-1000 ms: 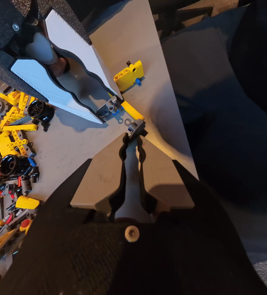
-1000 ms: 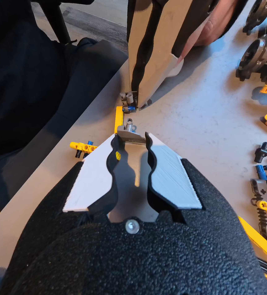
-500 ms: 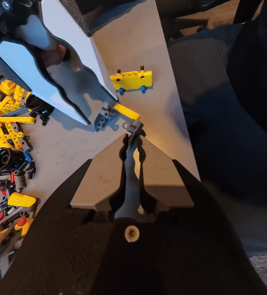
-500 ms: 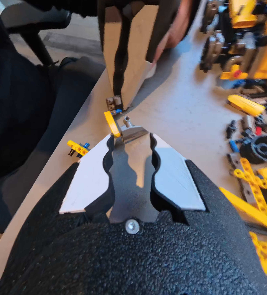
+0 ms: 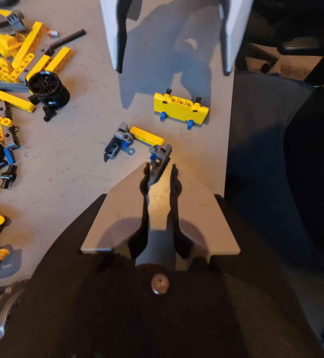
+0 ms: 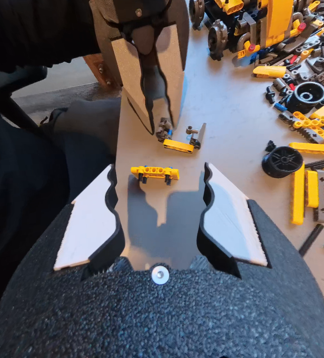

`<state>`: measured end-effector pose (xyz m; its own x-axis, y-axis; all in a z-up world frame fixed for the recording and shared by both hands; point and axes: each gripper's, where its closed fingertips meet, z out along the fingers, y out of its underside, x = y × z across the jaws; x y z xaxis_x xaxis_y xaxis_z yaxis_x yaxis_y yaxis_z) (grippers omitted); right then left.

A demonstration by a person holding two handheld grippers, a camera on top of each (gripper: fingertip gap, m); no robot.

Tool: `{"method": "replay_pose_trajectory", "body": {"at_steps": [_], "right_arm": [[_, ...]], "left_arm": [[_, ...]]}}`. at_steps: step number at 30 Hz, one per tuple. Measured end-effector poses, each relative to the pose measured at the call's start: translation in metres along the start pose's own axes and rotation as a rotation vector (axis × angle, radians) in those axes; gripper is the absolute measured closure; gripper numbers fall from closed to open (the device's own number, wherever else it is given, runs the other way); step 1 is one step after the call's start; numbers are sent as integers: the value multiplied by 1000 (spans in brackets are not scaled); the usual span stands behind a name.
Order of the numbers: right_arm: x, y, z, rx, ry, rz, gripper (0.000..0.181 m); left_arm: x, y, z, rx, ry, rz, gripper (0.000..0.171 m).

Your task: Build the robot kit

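Note:
A small assembly lies on the grey table (image 5: 70,174): a short yellow beam (image 5: 147,135) with a grey connector at each end. My left gripper (image 5: 160,165) is slightly open. Its tips straddle the near grey connector (image 5: 160,155), which touches the left finger. In the right wrist view the left gripper (image 6: 162,129) comes down from above onto that connector (image 6: 164,127). My right gripper (image 6: 159,165) is wide open and empty. A yellow panel with blue and black pins (image 6: 154,171) lies just ahead, between its tips. The panel (image 5: 180,108) lies beyond the beam in the left wrist view.
Loose yellow beams and dark parts are heaped around a black wheel (image 5: 47,88) (image 6: 282,161). A partly built yellow vehicle (image 6: 254,23) stands at the back. The table edge (image 5: 229,135) runs close beside the assembly, with a person's dark-clothed legs beyond it.
My right gripper let go of the grey pointed piece, opened wide and drew back behind the yellow panel. My left jaws widened slightly. The assembly now rests on the table.

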<state>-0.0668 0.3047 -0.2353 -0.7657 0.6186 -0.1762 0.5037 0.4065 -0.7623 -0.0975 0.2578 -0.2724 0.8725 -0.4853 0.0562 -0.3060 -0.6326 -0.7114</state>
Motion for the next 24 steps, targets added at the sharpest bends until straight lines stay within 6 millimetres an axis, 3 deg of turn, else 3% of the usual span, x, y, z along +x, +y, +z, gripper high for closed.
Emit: {"method": "replay_pose_trajectory", "body": {"at_steps": [3,7,10,12,15,17,22,24], "right_arm": [[-9,4,6,13,36,32,89],[-13,15,15,-9,78,59,86],[-14,20,20,-33,96,46,85],[-11,16,15,-30,120,6,99],[7,-8,0,70,153,66,136],[22,-19,-1,101,140,148,129],[43,-24,36,5,53,218,126],[45,-17,49,-56,38,210,138]], "left_arm": [[-1,4,-4,-49,-34,-4,134],[-7,-12,-20,-32,-73,82,120],[-12,-24,-20,-44,-33,162,118],[-11,-27,-17,-57,31,185,121],[-12,-27,-17,-65,46,134,125],[-3,-27,-16,-13,61,116,130],[1,-4,-2,-46,49,68,137],[2,-3,-1,-27,49,72,149]]}}
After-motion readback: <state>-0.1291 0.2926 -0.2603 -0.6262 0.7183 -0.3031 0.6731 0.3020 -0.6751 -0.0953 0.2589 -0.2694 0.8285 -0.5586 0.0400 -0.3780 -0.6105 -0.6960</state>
